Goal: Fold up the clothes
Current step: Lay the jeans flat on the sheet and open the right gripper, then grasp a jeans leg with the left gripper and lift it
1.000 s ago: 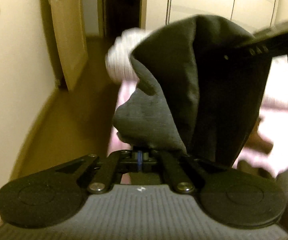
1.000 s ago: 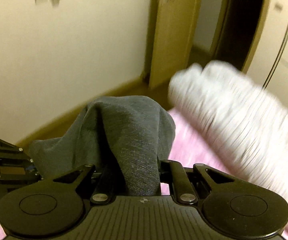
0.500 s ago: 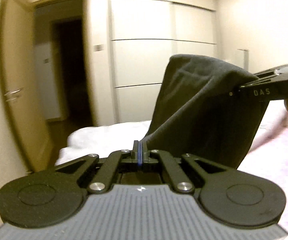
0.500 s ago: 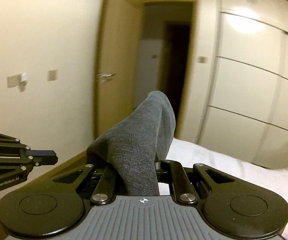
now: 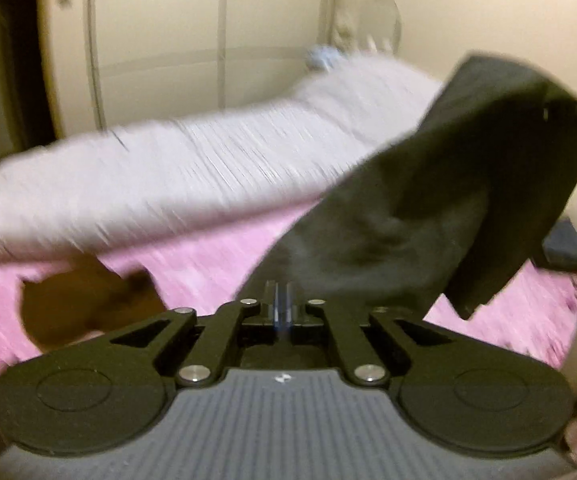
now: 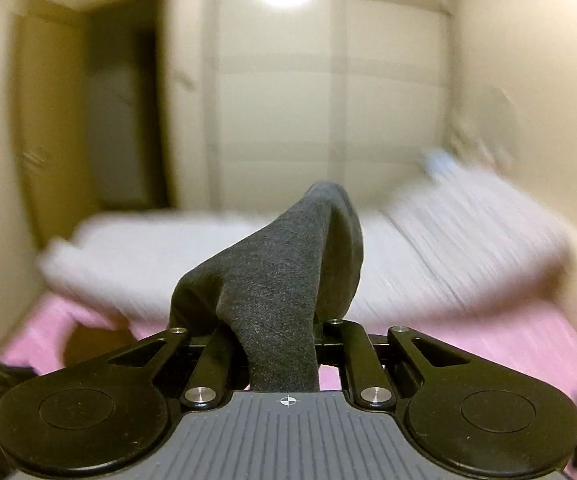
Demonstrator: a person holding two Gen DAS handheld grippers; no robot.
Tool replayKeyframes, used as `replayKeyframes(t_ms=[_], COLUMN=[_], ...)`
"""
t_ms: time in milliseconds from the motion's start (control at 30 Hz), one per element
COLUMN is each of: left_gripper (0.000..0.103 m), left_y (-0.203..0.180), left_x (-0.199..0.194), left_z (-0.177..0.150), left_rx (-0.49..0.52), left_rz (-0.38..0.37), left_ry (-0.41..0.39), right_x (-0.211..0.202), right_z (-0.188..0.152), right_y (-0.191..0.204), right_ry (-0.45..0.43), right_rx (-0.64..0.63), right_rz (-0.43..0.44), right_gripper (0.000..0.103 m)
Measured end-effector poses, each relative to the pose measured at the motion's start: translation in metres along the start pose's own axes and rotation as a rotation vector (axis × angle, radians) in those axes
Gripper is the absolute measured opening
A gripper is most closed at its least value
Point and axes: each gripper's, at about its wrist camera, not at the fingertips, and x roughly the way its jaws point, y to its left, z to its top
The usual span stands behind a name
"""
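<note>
We've got the dark garment (image 5: 428, 216) clamped in both tongs, left gripper (image 5: 279, 300) and right gripper (image 6: 276, 344), jaws easing open, pink bedspread (image 5: 208, 260) free below.

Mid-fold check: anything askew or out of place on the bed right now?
Only a brown garment lying crumpled on the pink bedsheet, unfolded. The dark grey cloth hangs slack between left gripper and right gripper, both opening slightly.
</note>
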Motion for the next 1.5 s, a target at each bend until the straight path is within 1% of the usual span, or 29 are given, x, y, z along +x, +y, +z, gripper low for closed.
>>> replayKeyframes(t_ms=[33,67,133,167,200,233,267,300,367,433,467,500,533,567,633,733,833,900,967,1000,1033,1133,1167,1233,1300,1367,1400,1467,1500], left_gripper=[0.012,0.019,0.026,0.027,0.028,0.032,0.035,0.037,0.046,0.049,0.054,0.056,0.061,0.061,0.062,0.062,0.060,0.055,0.040,0.037,0.029,0.025,0.024,0.024,0.026,0.043,0.045,0.045,0.045], left_y=[-0.010,-0.017,-0.032,-0.040,-0.045,-0.047,-0.046,-0.042,-0.035,-0.024,-0.017,-0.008,0.001,0.010,0.029,0.053,0.071,0.078,0.076,0.075,0.071,0.058,0.055,0.049,0.043,0.035,0.031,0.020,0.014], left_x=[0.015,0.028,0.054,0.066,0.078,0.092,0.097,0.104,0.127,0.147,0.155,0.162,0.170,0.179,0.200,0.221,0.241,0.250,0.252,0.253,0.251,0.243,0.240,0.233,0.224,0.214,0.209,0.199,0.195], left_z=[-0.008,-0.016,-0.030,-0.038,-0.043,-0.049,-0.062,-0.070,-0.082,-0.094,-0.098,-0.104,-0.109,-0.114,-0.123,-0.128,-0.129,-0.128,-0.129,-0.130,-0.130,-0.130,-0.130,-0.129,-0.128,-0.129,-0.130,-0.134,-0.136], left_rx=[0.009,0.016,0.031,0.040,0.044,0.040,0.031,0.024,0.010,-0.009,-0.025,-0.045,-0.066,-0.082,-0.106,-0.149,-0.186,-0.195,-0.178,-0.167,-0.154,-0.129,-0.139,-0.178,-0.226,-0.285,-0.317,-0.387,-0.419], left_rz=[-0.015,-0.027,-0.042,-0.043,-0.042,-0.043,-0.044,-0.038,-0.017,0.001,0.009,0.016,0.022,0.031,0.053,0.067,0.049,0.021,0.012,0.008,0.012,0.046,0.061,0.101,0.166,0.214,0.236,0.266,0.282], left_ry=[0.035,0.066,0.124,0.154,0.175,0.200,0.219,0.240,0.286,0.329,0.345,0.357,0.369,0.381,0.404,0.411,0.414,0.420,0.425,0.428,0.427,0.422,0.420,0.416,0.411,0.408,0.406,0.412,0.418], right_x=[0.010,0.018,0.034,0.042,0.046,0.049,0.052,0.057,0.073,0.096,0.105,0.117,0.133,0.149,0.177,0.221,0.262,0.289,0.315,0.328,0.341,0.381,0.395,0.421,0.444,0.462,0.469,0.484,0.487], right_z=[-0.019,-0.040,-0.087,-0.110,-0.128,-0.142,-0.156,-0.166,-0.175,-0.178,-0.180,-0.184,-0.190,-0.196,-0.208,-0.228,-0.243,-0.249,-0.248,-0.246,-0.243,-0.234,-0.230,-0.223,-0.218,-0.217,-0.217,-0.217,-0.217], right_y=[-0.021,-0.038,-0.062,-0.075,-0.082,-0.079,-0.073,-0.067,-0.064,-0.057,-0.048,-0.037,-0.026,-0.016,0.004,0.032,0.052,0.059,0.059,0.057,0.053,0.036,0.030,0.019,0.008,-0.001,-0.006,-0.015,-0.020], right_ry=[0.100,0.185,0.331,0.404,0.456,0.488,0.520,0.545,0.586,0.609,0.617,0.623,0.627,0.632,0.640,0.644,0.630,0.618,0.607,0.604,0.604,0.615,0.620,0.630,0.640,0.654,0.670,0.703,0.715], right_rx=[0.021,0.036,0.056,0.066,0.064,0.065,0.076,0.088,0.080,0.025,-0.011,-0.049,-0.083,-0.117,-0.181,-0.305,-0.458,-0.542,-0.581,-0.593,-0.600,-0.613,-0.620,-0.638,-0.646,-0.643,-0.627,-0.594,-0.574], right_rz=[-0.036,-0.067,-0.122,-0.149,-0.179,-0.199,-0.208,-0.206,-0.181,-0.139,-0.114,-0.092,-0.074,-0.056,-0.012,0.068,0.133,0.167,0.196,0.212,0.230,0.291,0.311,0.354,0.403,0.462,0.500,0.574,0.603], right_gripper=[0.017,0.021,0.036,0.037,0.041,0.045,0.046,0.048,0.051,0.058,0.061,0.066,0.068,0.069,0.070,0.071,0.071,0.071,0.071,0.072,0.072,0.072,0.072,0.072,0.072,0.072,0.072,0.072,0.066])
